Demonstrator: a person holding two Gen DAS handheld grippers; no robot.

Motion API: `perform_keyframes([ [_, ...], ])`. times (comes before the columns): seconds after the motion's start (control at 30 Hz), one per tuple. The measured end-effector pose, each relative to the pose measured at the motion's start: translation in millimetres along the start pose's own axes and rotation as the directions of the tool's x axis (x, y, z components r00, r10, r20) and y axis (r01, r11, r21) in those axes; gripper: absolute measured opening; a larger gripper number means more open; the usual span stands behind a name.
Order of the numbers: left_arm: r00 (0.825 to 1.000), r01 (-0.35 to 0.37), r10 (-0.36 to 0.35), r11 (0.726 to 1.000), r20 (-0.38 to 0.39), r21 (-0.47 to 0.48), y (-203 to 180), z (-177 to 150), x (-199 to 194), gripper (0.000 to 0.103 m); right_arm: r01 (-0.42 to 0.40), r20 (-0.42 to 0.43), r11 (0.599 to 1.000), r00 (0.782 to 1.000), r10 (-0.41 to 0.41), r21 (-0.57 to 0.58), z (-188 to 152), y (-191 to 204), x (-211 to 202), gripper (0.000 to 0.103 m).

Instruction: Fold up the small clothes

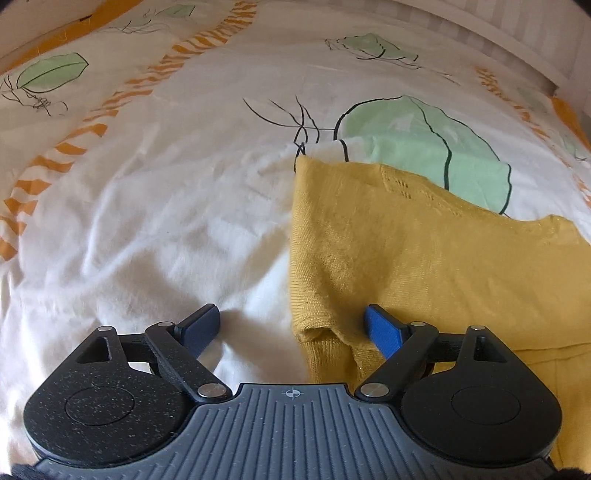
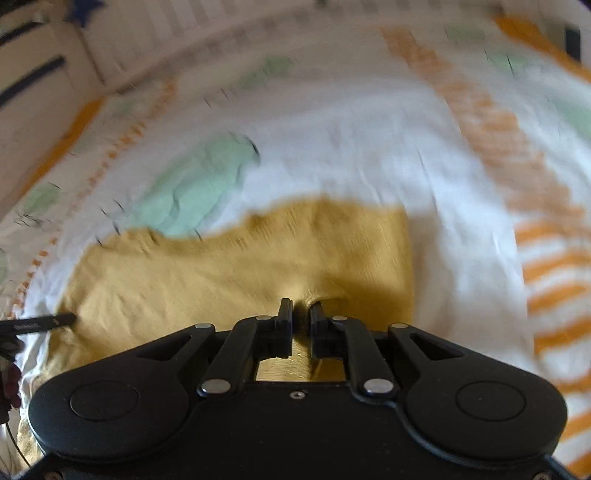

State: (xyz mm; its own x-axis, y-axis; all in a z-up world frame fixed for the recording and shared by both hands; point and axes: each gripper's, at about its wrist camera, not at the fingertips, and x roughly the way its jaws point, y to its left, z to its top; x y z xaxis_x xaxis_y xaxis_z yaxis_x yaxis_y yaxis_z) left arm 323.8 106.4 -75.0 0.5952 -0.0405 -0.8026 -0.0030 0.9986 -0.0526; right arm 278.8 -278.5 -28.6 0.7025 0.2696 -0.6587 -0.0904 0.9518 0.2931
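On the bed, a yellow knit garment point(image 1: 424, 258) lies partly folded, its left edge doubled over and a ribbed cuff or hem lying between the wide-open fingers of the left gripper point(image 1: 291, 328), nothing clamped; the right gripper point(image 2: 301, 314) is nearly closed, a small pucker of knit between its tips, though blur hides whether they pinch it. Judged early to mid-fold: further folds and squaring remain. Underneath is a rumpled white duvet cover point(image 1: 147, 221), printed with green leaves and orange stripes, with a pale slatted panel point(image 2: 166, 29) beyond.

Motion blur smears the right wrist view, softening the bedspread point(image 2: 332, 122). The yellow sweater point(image 1: 424, 258) runs off the left wrist view's right edge; its lower part hides behind the gripper body.
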Motion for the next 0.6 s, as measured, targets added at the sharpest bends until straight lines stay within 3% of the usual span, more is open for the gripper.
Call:
perform_keyframes([
  [0.1,1.000,0.000,0.000,1.000,-0.006,0.003,0,1,-1,0.086,0.021,0.080,0.995,0.997,-0.013,-0.094,7,12,-14,0.018],
  [0.27,1.000,-0.005,0.005,1.000,-0.007,0.006,-1,1,-1,0.087,0.139,-0.072,0.990,0.988,-0.140,-0.013,-1,-9,8,0.021],
  [0.4,1.000,-0.004,0.004,1.000,-0.010,0.004,-2,3,2,0.089,0.111,-0.056,0.994,0.992,-0.109,0.020,0,-14,5,0.024],
  [0.5,1.000,-0.003,0.003,1.000,-0.003,0.008,-2,1,2,0.089,0.103,-0.071,0.994,0.992,-0.101,0.022,-3,-11,11,0.056],
  [0.6,1.000,0.004,-0.004,1.000,0.005,0.000,0,-1,4,0.092,0.118,-0.117,0.993,0.987,-0.114,0.027,-11,-13,22,0.059],
])
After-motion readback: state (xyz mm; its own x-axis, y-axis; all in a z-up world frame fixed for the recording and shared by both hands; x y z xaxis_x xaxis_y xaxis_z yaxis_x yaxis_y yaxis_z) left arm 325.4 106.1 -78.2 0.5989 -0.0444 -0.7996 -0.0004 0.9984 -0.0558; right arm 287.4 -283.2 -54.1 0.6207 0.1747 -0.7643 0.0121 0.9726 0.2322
